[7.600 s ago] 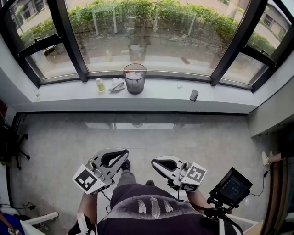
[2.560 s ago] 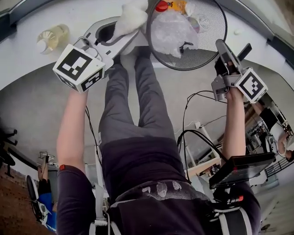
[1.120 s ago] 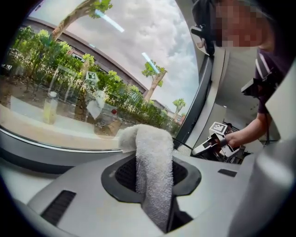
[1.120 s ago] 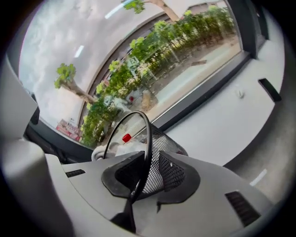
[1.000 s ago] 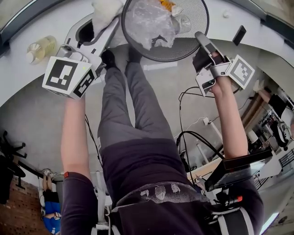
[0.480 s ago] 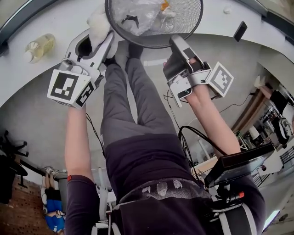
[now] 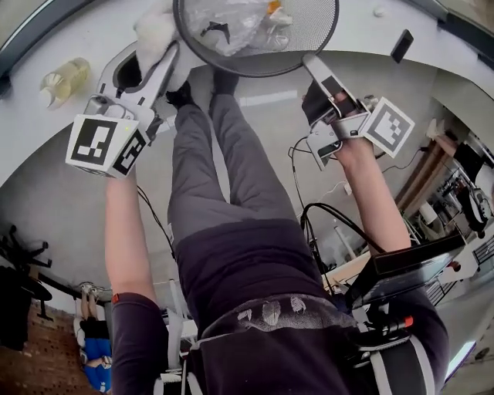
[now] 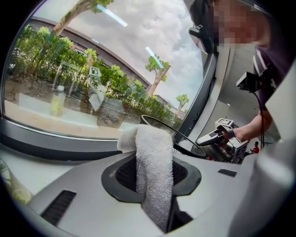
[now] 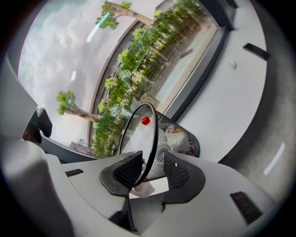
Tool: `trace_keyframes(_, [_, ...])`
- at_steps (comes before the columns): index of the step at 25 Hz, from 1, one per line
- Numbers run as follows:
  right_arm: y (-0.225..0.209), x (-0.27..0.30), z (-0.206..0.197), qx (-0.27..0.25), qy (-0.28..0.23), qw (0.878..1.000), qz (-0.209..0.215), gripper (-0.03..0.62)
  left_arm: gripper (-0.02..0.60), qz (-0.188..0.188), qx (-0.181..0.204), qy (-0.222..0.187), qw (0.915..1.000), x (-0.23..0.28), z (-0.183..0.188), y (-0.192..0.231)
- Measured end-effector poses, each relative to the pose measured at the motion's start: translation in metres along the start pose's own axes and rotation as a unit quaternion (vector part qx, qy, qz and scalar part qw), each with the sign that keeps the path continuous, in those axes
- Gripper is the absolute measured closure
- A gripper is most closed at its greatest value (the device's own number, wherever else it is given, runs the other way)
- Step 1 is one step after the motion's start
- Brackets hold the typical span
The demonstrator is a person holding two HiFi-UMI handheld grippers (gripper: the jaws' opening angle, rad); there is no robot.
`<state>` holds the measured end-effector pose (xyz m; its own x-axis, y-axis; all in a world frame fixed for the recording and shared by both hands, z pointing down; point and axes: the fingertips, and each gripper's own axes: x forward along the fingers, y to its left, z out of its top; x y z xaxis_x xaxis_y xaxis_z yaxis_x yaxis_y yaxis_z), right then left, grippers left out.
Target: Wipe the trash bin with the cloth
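The black mesh trash bin (image 7: pixel 318 21) stands on the white sill at the top of the head view, with plastic trash inside. My left gripper (image 7: pixel 164 52) is shut on a white cloth (image 7: pixel 153 31) and holds it against the bin's left outer side. In the left gripper view the cloth (image 8: pixel 152 143) hangs between the jaws, with the bin's rim (image 8: pixel 159 124) just behind it. My right gripper (image 9: pixel 152 169) straddles the bin's rim (image 9: pixel 153 134). Its jaws have just been opening and the pads stand off the mesh. It sits at the bin's right near side (image 7: pixel 312 68).
A bottle of yellow liquid (image 7: pixel 63 77) lies on the sill left of the bin. A dark phone (image 7: pixel 398 46) lies to the bin's right. The person's legs (image 7: pixel 224 154) stand right below the bin. A dark screen device (image 7: pixel 409 266) hangs at the lower right.
The right gripper has shifted from under the bin's near rim to its right side. The left gripper with the cloth has slid a little left and down along the bin.
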<state>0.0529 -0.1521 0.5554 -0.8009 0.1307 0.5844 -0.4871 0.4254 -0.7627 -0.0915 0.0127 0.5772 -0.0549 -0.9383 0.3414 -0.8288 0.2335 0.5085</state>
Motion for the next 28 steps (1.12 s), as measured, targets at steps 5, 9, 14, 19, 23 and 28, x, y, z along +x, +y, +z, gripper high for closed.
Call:
trace_keyframes(5, [0.030,0.019,0.004,-0.057,0.028,0.998,0.010,0.468,0.476,0.016,0.010,-0.014,0.9997,-0.024,0.016,0.010])
trace_keyframes(9, [0.006,0.012,-0.003,0.036,0.024,0.999,-0.019,0.496,0.476,0.010,0.011,-0.004,0.9999,-0.021,0.011,0.004])
trace_keyframes(14, [0.011,0.009,-0.007,0.124,-0.028,0.992,-0.001,0.503,0.476,0.012,-0.024,-0.006,0.9996,-0.023,-0.003,-0.011])
trace_keyframes(19, [0.008,0.002,-0.008,0.147,-0.047,0.988,-0.001,0.502,0.476,0.008,-0.040,0.013,0.9991,-0.022,-0.028,-0.028])
trace_keyframes(23, [0.003,-0.001,-0.018,0.188,-0.058,0.980,-0.002,0.502,0.477,-0.003,-0.056,0.029,0.9980,-0.020,-0.049,-0.046])
trace_keyframes(28, [-0.006,-0.003,-0.043,0.261,-0.047,0.964,-0.006,0.502,0.477,0.003,-0.072,0.023,0.9972,-0.013,-0.058,-0.054])
